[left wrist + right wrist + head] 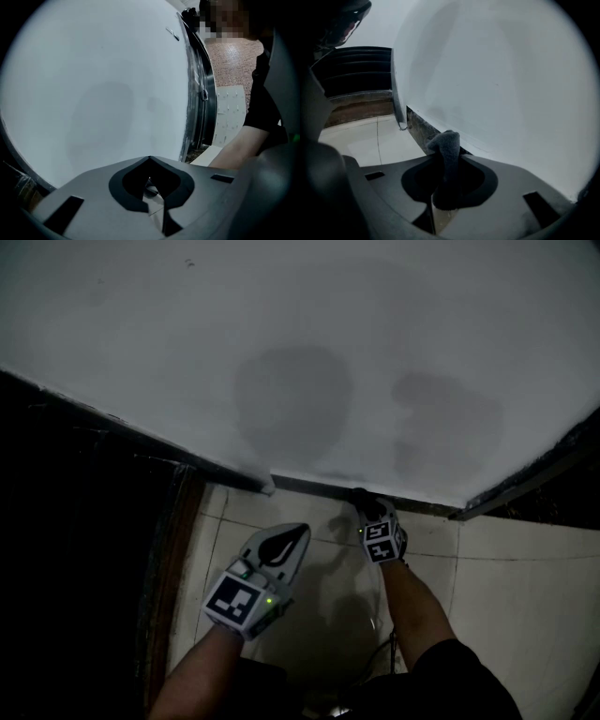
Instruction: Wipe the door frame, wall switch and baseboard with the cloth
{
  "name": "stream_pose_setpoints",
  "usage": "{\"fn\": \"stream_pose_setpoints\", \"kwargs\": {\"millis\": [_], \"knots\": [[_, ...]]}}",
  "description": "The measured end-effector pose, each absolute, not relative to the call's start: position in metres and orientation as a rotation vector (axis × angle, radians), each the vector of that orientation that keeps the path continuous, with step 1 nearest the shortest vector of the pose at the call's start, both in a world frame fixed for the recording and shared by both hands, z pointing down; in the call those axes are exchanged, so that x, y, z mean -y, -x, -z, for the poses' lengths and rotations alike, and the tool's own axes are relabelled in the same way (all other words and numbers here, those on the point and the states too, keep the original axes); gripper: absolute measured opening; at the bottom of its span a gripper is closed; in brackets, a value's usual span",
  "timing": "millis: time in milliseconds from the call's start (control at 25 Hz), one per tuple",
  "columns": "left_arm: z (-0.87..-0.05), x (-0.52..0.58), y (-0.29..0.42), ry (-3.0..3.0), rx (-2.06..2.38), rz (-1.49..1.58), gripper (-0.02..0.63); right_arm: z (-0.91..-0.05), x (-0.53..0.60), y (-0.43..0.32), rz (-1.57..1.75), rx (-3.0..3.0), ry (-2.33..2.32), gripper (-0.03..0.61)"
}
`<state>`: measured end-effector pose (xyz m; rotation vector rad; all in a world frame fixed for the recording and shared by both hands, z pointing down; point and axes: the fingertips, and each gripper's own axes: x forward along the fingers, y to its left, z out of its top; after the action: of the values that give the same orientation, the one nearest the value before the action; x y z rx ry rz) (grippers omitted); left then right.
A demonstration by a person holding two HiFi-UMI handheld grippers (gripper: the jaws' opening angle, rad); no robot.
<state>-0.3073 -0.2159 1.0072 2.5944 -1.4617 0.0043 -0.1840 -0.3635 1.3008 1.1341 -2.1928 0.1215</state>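
A dark baseboard [314, 487] runs along the foot of the white wall [300, 352]. My right gripper [362, 497] is low against it, shut on a grey cloth [447, 149] that sticks up between the jaws. In the right gripper view the cloth's tip touches or nearly touches the baseboard [418, 127]. My left gripper [296, 534] hovers over the tiled floor to the left, a little back from the wall. Its jaws meet at the tip [150, 161] with nothing between them. No wall switch is in view.
A dark door frame with a brown wooden edge [176, 549] stands at the left, and another dark opening [553, 465] at the right. Pale floor tiles [511, 568] spread below the wall. The wall's end and a dark door track [202, 89] show in the left gripper view.
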Motion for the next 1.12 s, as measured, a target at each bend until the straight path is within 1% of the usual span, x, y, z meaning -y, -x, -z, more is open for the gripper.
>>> {"fn": "stream_pose_setpoints", "kwargs": {"millis": [200,440,640,840,1120], "knots": [[-1.002,0.219,0.281,-2.605,1.427,-0.002,0.002,-1.301,0.365,0.147,-0.14,2.19,-1.168,0.083],[-1.015,0.214,0.253,-2.694,1.341,-0.149,0.002,-1.307,0.37,0.094,-0.212,2.147,-1.258,0.084],[-1.017,0.221,0.237,-2.704,1.312,-0.13,0.002,-1.308,0.371,0.06,-0.236,2.106,-1.315,0.084],[-1.019,0.226,0.222,-2.727,1.277,-0.125,0.002,-1.307,0.371,0.042,-0.226,2.102,-1.306,0.084],[-1.019,0.23,0.215,-2.735,1.263,-0.102,0.002,-1.315,0.372,-0.001,-0.343,2.047,-1.452,0.084]]}}
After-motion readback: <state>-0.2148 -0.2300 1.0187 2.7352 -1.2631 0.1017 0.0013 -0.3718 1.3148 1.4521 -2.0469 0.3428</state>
